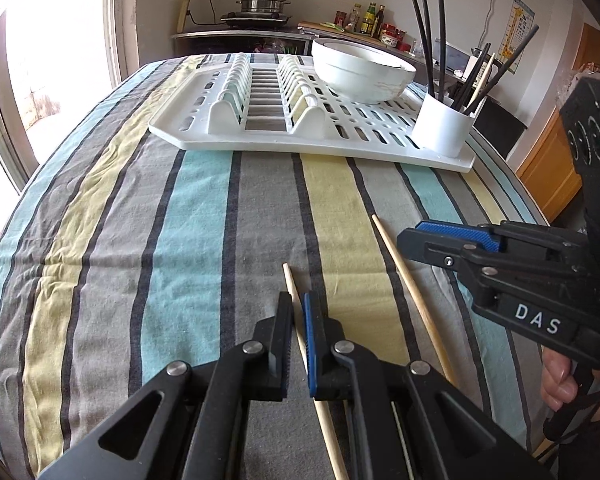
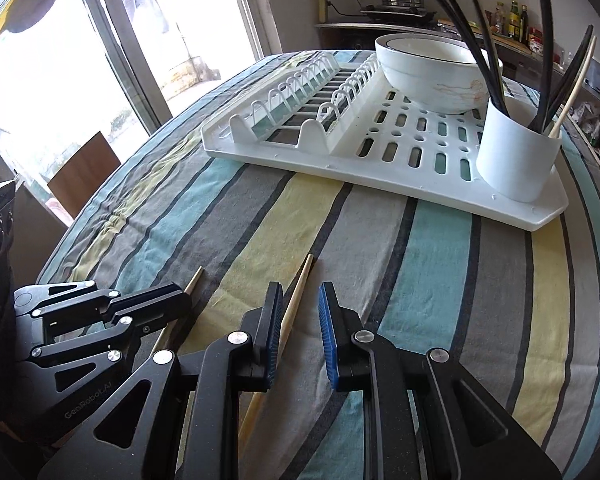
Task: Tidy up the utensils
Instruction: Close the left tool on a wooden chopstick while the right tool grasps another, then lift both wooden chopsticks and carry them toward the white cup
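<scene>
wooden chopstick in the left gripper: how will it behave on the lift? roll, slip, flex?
The wooden chopstick looks thin, straight and rigid, so it probably won't flex. It is likely very light. The left gripper is shut on it near one end, with most of its length trailing behind the pads, so it may pivot or droop. Its shaft looks smooth and round, so it could roll on the striped tablecloth if dropped.
</scene>
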The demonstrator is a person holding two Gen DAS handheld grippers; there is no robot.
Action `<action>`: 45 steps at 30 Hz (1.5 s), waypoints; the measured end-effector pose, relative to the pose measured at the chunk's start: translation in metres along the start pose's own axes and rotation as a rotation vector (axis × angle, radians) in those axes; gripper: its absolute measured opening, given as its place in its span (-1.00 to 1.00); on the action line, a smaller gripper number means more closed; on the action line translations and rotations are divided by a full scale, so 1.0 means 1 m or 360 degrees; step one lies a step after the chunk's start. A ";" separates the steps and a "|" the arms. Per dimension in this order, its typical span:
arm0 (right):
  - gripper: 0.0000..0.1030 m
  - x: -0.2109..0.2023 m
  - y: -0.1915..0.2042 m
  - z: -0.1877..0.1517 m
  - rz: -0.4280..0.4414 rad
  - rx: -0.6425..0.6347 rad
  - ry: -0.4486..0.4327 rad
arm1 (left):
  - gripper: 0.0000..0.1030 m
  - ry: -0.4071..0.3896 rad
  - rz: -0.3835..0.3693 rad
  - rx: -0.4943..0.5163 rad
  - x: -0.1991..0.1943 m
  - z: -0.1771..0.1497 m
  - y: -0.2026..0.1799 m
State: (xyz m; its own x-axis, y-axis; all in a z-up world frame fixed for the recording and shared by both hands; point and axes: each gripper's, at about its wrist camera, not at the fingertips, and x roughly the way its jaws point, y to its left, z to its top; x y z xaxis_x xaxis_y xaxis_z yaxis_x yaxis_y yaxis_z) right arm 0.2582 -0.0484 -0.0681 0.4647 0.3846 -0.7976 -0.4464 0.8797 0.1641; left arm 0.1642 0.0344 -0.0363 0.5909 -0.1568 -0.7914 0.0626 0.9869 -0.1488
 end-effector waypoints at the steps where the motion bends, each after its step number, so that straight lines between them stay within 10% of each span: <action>1: -0.63 0.003 0.002 0.001 -0.0012 -0.0006 0.0011 | -0.87 -0.0001 -0.0001 -0.0004 0.000 0.000 0.001; 19: -0.89 0.015 0.014 0.013 -0.0190 -0.0098 0.0101 | -0.88 0.0001 -0.0018 0.0005 -0.001 0.001 0.003; 45: -0.93 -0.153 -0.015 0.015 -0.0105 0.0025 -0.0560 | -0.90 -0.0331 -0.0191 0.0145 -0.084 0.046 -0.039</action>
State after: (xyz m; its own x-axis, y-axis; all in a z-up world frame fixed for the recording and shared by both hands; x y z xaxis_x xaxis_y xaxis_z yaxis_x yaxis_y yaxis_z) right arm 0.2051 -0.1169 0.0602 0.7283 0.3973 -0.5584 -0.3962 0.9089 0.1299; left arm 0.1488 0.0107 0.0628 0.7270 -0.2712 -0.6308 0.2089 0.9625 -0.1730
